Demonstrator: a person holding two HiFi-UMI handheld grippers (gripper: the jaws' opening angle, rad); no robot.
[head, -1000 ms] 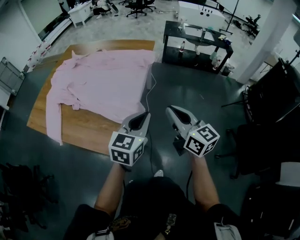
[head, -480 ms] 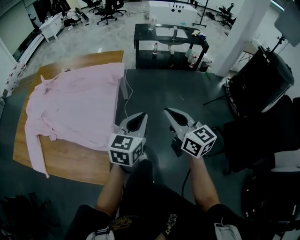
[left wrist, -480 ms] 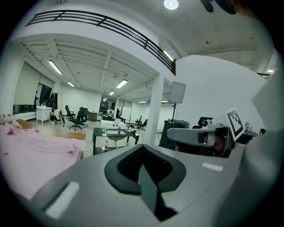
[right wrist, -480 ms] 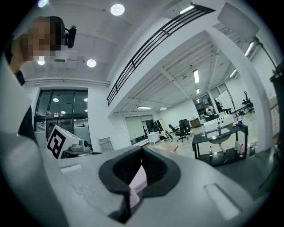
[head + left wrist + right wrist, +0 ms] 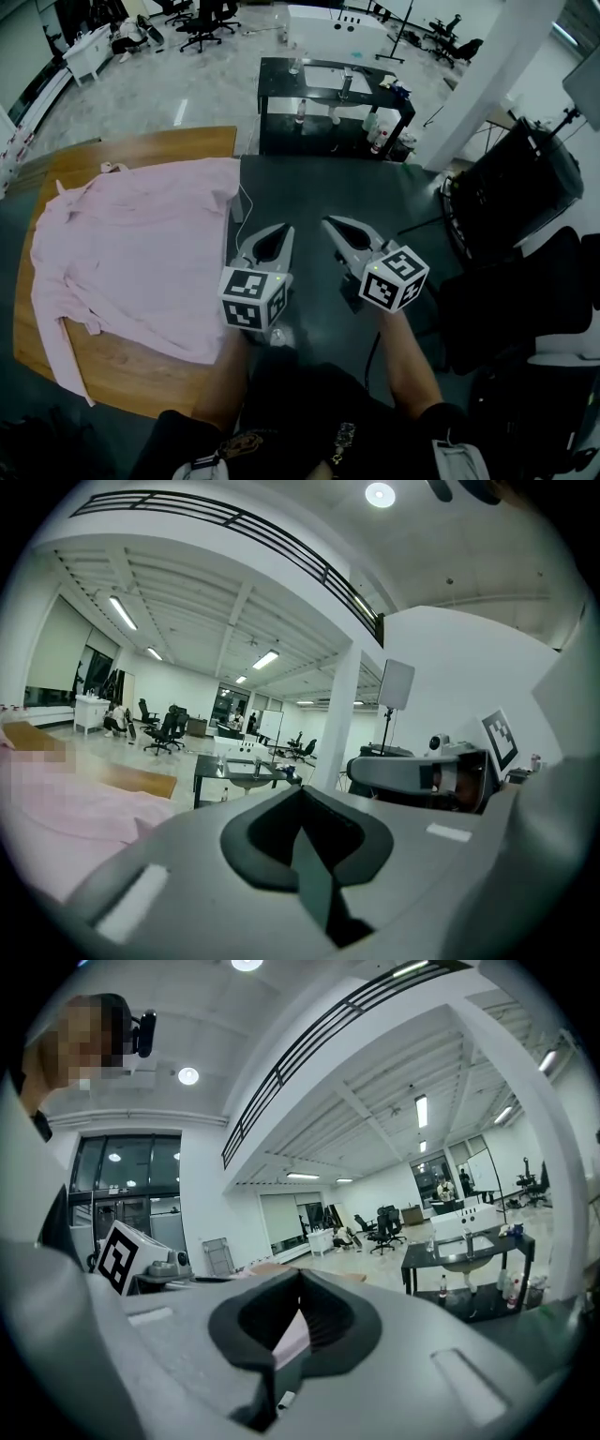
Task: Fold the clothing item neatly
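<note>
1. Head view: the pink shirt (image 5: 131, 244) lies spread flat on the wooden table (image 5: 141, 142) at the left, collar toward the far left edge. 1 sleeve hangs over the near edge. The left gripper (image 5: 279, 229) and the right gripper (image 5: 330, 222) are held side by side over the dark floor (image 5: 375, 187), to the right of the table. Both are clear of the cloth. The left one is just beside the shirt's right edge, and the right one is further off. A white cable (image 5: 246, 202) trails on the floor by the table corner. A black table (image 5: 328, 94) carrying bottles stands beyond.

2. Left gripper view: the left gripper (image 5: 302, 792) has its 2 jaws clenched tip to tip with nothing between them. The pink shirt (image 5: 66, 803) lies low at the left. The right gripper (image 5: 412, 772) shows at the right, and a white pillar (image 5: 336, 714) rises behind.

3. Right gripper view: the right gripper (image 5: 300, 1274) is likewise clenched and empty. A sliver of the pink shirt (image 5: 292, 1330) shows through the hollow behind its tips, lying beyond them. The left gripper's marker cube (image 5: 122, 1255) sits at the left, and the black table (image 5: 459, 1255) at the right.
</note>
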